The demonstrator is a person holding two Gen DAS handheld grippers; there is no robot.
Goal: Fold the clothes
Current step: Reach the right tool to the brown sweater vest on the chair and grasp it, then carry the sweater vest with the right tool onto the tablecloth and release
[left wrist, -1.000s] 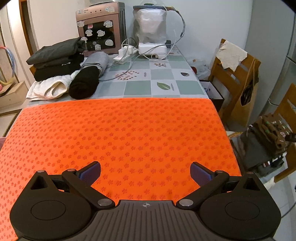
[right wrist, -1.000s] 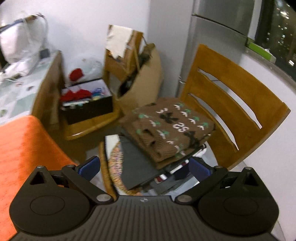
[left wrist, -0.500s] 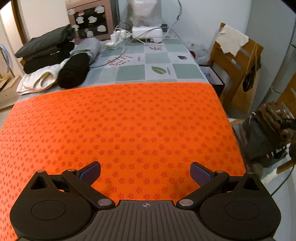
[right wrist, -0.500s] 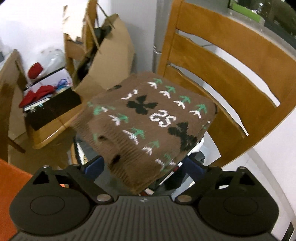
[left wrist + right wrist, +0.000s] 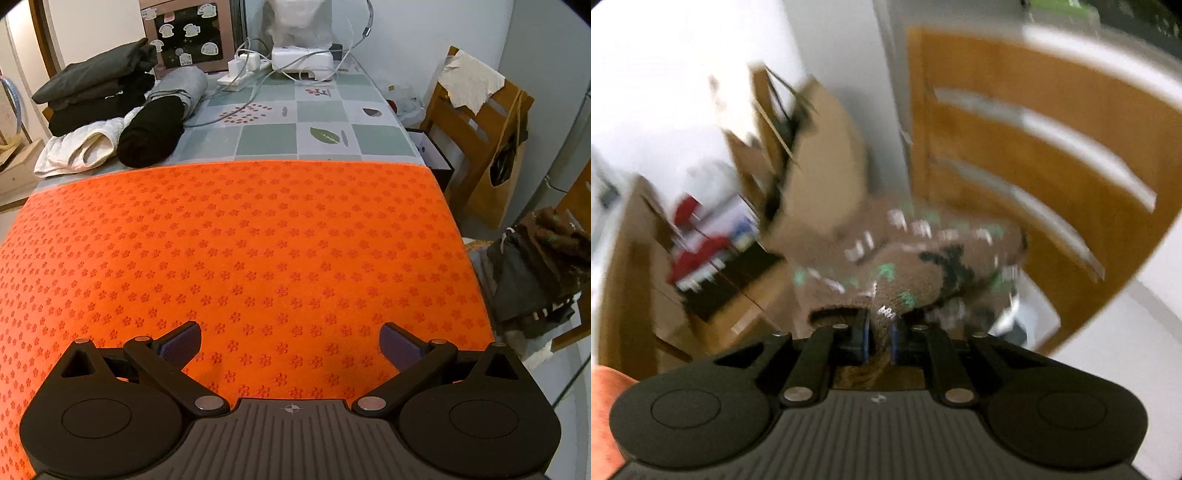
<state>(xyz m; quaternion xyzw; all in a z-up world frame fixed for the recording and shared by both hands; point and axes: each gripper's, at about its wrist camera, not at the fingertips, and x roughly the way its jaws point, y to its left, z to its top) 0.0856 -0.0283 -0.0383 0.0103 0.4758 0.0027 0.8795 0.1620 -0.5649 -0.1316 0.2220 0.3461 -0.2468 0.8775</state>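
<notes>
My right gripper (image 5: 880,341) is shut on the brown patterned sweater (image 5: 923,254), pinching its near edge between the blue pads; the view is blurred by motion. The sweater hangs in front of a wooden chair (image 5: 1052,155). In the left wrist view the sweater (image 5: 554,232) shows at the far right on a pile of dark clothes (image 5: 524,280). My left gripper (image 5: 291,341) is open and empty, low over the orange mat (image 5: 240,240) near its front edge.
Folded dark clothes (image 5: 96,88), a white garment (image 5: 81,147), a black roll (image 5: 151,129) and a grey roll (image 5: 181,86) lie at the table's back left. Cables and a power strip (image 5: 240,74) lie behind. A chair with a paper bag (image 5: 498,173) stands to the right.
My right gripper has closed on the sweater's edge and is lifting it off the chair pile, with motion blur. The left gripper has stayed open over the mat, shifting slightly.
</notes>
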